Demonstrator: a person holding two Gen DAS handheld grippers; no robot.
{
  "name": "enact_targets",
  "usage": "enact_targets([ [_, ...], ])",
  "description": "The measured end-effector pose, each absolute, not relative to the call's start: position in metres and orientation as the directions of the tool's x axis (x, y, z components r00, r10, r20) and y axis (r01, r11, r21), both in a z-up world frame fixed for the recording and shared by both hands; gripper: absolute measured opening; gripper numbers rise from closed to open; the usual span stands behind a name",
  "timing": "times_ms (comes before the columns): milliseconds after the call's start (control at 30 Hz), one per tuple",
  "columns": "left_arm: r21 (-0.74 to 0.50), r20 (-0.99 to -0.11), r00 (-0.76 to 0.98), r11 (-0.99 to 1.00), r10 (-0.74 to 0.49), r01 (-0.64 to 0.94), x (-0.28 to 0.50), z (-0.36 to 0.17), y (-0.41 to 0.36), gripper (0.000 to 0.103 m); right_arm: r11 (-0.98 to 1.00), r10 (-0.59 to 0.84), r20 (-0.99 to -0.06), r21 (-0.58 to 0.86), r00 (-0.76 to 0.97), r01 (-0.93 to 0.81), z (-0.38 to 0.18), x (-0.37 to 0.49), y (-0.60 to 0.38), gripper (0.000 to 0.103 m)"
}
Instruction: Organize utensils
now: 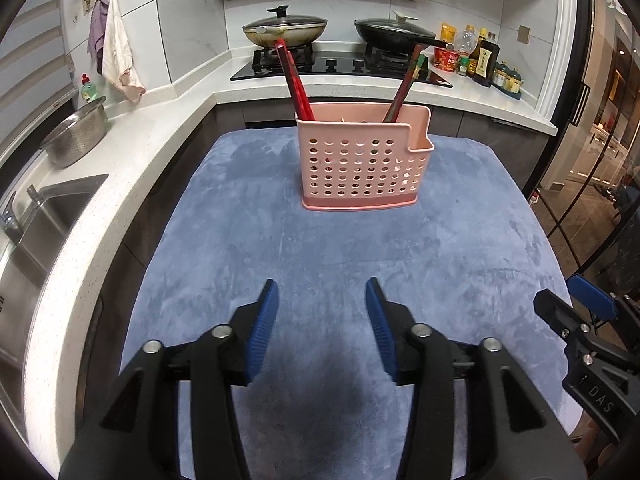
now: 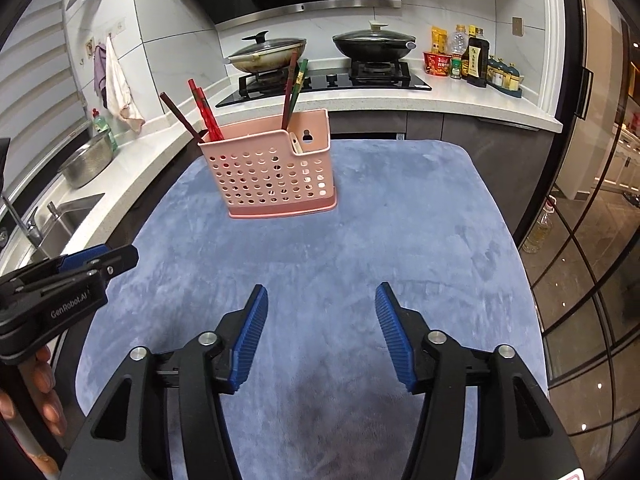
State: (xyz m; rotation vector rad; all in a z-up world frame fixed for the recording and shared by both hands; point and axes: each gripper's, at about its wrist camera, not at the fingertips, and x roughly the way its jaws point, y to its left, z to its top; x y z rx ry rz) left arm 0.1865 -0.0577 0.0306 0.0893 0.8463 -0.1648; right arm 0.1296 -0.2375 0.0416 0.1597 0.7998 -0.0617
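Note:
A pink perforated utensil holder (image 1: 362, 160) stands upright at the far middle of the blue cloth (image 1: 280, 240); it also shows in the right wrist view (image 2: 272, 172). Red chopsticks (image 1: 294, 80) lean left out of it and darker chopsticks (image 1: 406, 84) lean right; in the right wrist view they show as red chopsticks (image 2: 206, 110) and darker ones (image 2: 294, 88). My left gripper (image 1: 322, 292) is open and empty, low over the near cloth. My right gripper (image 2: 320, 294) is open and empty beside it, to the right.
A white counter (image 1: 132, 148) with a steel bowl (image 1: 76, 140) and a sink (image 1: 40, 224) runs along the left. A stove with two lidded woks (image 1: 284, 30) and bottles (image 1: 482, 60) stand behind. Glass doors (image 2: 592, 240) are at the right.

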Motion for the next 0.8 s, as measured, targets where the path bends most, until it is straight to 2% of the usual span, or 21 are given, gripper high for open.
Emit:
enact_targets([
  [100, 0.028, -0.748, 0.656, 0.984, -0.096, 0.176, 0.185, 0.029, -0.058, 0.051, 0.985, 0.004, -0.714, 0.124, 0.700, 0.120, 0.042, 0.130, -0.237, 0.062],
  [333, 0.072, -0.741, 0.670, 0.984, -0.055, 0.161, 0.184, 0.026, -0.058, 0.070, 0.983, -0.002, -0.715, 0.126, 0.699, 0.131, 0.040, 0.132, -0.236, 0.068],
  [633, 0.089, -0.746, 0.665, 0.984, -0.037, 0.153, 0.187, 0.021, -0.059, 0.081, 0.987, -0.013, -0.719, 0.102, 0.694, 0.124, 0.038, 0.134, -0.231, 0.068],
  [800, 0.093, -0.748, 0.663, 0.985, -0.028, 0.147, 0.189, 0.018, -0.059, 0.087, 0.985, -0.023, -0.723, 0.102, 0.690, 0.140, 0.036, 0.137, -0.233, 0.074],
])
